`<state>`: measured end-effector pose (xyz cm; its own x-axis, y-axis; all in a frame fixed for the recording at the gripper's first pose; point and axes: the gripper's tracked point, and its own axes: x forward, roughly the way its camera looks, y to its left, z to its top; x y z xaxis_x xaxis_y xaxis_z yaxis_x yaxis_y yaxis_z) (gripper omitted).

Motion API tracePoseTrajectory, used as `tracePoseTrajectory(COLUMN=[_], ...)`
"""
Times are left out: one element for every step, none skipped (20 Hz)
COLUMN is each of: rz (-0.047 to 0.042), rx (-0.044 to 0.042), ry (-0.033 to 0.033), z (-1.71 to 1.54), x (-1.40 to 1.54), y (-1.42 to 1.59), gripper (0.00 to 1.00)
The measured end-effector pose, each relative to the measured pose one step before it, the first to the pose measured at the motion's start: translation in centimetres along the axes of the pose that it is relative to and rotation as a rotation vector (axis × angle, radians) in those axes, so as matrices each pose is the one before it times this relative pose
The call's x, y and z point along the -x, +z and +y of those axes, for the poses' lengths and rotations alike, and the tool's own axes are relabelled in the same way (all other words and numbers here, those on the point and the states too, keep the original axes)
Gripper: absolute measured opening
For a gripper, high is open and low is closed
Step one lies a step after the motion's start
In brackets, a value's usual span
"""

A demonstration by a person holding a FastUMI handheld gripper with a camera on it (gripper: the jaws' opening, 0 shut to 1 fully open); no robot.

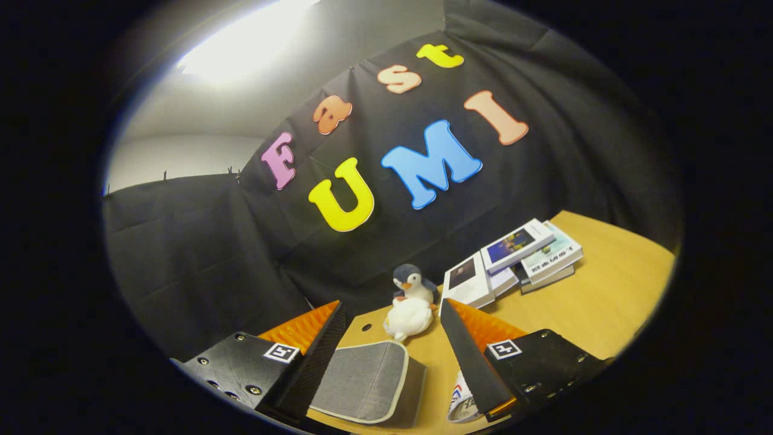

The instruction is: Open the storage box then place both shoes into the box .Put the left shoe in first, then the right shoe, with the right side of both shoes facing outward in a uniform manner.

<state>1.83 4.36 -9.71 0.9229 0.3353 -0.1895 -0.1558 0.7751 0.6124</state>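
Observation:
My gripper (392, 314) is open, held above a wooden table (610, 290), with nothing between its fingers. Below and between the fingers lies a grey fabric storage box (368, 380) with a pale trim; its flap looks shut. Under the right finger a small part of a white item with red and blue marks (460, 402) peeks out; I cannot tell whether it is a shoe.
A plush penguin (412, 302) sits just beyond the fingertips, near the table's back edge. A loose pile of books (513, 257) lies beyond the right finger. The black cloth wall stands close behind the table.

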Motion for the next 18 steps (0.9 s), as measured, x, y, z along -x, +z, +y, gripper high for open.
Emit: tracePoseTrajectory(rz=[0.02676, 0.02632, 0.02579, 0.02915, 0.02869, 0.02649, 0.0259, 0.0266, 0.02413, 0.02329, 0.02477, 0.02531, 0.02424, 0.01825, 0.01442, 0.01358, 0.01428, 0.01222], rx=[-0.04351, -0.03682, -0.03249, -0.02889, -0.02763, -0.02793, -0.02814, -0.03034, -0.02579, -0.02269, -0.02554, -0.02841, -0.02793, -0.02494, -0.01837, -0.01532, -0.01454, -0.0169], ry=[0.01319, 0.00894, 0.00531, 0.00754, 0.00841, 0.00945, 0.00807, 0.00916, 0.00729, 0.00673, 0.01015, 0.00825, 0.00903, 0.00228, -0.00088, -0.00355, -0.00299, -0.00138], z=[0.027, -0.177, -0.24, -0.255, -0.206, -0.216, -0.223, -0.314, -0.139, -0.242, -0.013, -0.205, -0.383, -0.368, -0.398, -0.466, -0.406, -0.429], x=[-0.078, -0.158, -0.284, -0.297, -0.303, -0.354, -0.316, -0.365, -0.123, -0.168, -0.183, -0.297, -0.192, -0.159, -0.247, -0.237, -0.246, -0.213], y=[-0.959, -0.873, -0.98, -0.929, -0.999, -0.825, -0.931, -0.846, -0.789, -0.677, -0.858, -0.816, -0.981, -0.7, -0.631, -0.532, -0.685, -0.422], gripper=[0.97, 0.97, 0.97, 0.97, 0.97, 0.97, 0.97, 0.97, 0.97, 0.97, 0.97, 0.97, 0.97, 0.97, 0.97, 0.97, 0.97, 0.97])
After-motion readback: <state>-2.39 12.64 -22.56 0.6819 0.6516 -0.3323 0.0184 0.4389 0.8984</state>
